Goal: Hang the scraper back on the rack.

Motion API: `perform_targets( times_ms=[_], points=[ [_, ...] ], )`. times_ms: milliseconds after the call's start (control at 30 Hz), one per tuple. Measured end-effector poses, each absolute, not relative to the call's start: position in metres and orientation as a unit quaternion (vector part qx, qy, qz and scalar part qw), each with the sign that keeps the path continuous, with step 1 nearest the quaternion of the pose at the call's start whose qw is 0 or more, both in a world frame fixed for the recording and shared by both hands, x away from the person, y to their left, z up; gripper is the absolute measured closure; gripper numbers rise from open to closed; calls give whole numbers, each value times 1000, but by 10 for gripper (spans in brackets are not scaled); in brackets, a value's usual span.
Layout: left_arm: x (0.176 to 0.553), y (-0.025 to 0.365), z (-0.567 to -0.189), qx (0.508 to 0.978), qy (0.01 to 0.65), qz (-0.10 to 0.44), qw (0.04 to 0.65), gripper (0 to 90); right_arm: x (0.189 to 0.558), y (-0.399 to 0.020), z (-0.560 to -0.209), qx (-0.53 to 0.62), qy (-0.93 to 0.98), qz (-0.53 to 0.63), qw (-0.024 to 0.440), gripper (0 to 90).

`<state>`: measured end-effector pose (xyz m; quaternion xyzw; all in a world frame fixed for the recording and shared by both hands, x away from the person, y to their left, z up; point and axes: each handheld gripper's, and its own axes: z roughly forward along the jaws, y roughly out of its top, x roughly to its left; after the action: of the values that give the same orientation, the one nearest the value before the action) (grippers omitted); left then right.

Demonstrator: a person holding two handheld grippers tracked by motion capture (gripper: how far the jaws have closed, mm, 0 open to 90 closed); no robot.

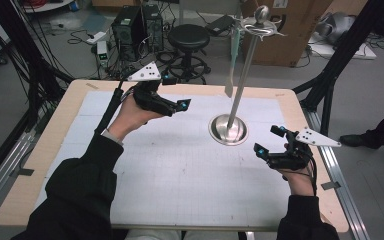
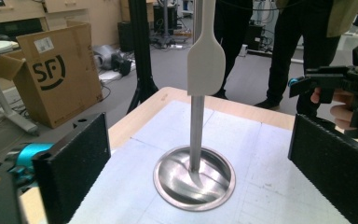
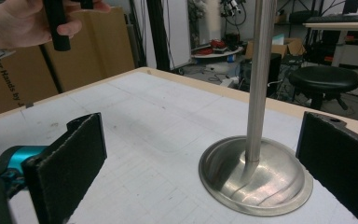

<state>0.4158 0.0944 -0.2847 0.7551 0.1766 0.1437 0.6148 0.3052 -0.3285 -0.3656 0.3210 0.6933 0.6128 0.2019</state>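
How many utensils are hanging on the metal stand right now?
1: a pale spatula hangs from the top of the metal stand, its blade beside the pole on the far side. The hook ring at the top may hide others.

The round-based steel utensil stand (image 1: 228,129) is shiny silver, its dished foot streaked with dark reflections. The flat spatula (image 2: 206,60) hanging from it is plain off-white. The table mat (image 1: 180,165) is pale grey with a fine printed grid, framed by the light tan wooden table edge (image 1: 60,120). Both hand-held grippers, left (image 1: 172,104) and right (image 1: 270,142), are black with teal accents and grey plates.
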Motion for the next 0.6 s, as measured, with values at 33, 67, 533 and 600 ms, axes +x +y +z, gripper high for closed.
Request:
perform_targets(
  times_ms=[33, 67, 533, 600],
  points=[
    [416, 96, -287, 754, 180, 143, 615, 52, 305, -328, -366, 322, 693, 613, 201, 7],
    [416, 99, -289, 755, 182, 142, 614, 30, 306, -328, -366, 321, 694, 612, 202, 7],
    [404, 136, -314, 754, 197, 154, 607, 16, 305, -326, -367, 323, 698, 606, 202, 7],
    [402, 142, -318, 756, 200, 157, 603, 16, 305, -325, -367, 324, 699, 606, 201, 7]
  ],
)
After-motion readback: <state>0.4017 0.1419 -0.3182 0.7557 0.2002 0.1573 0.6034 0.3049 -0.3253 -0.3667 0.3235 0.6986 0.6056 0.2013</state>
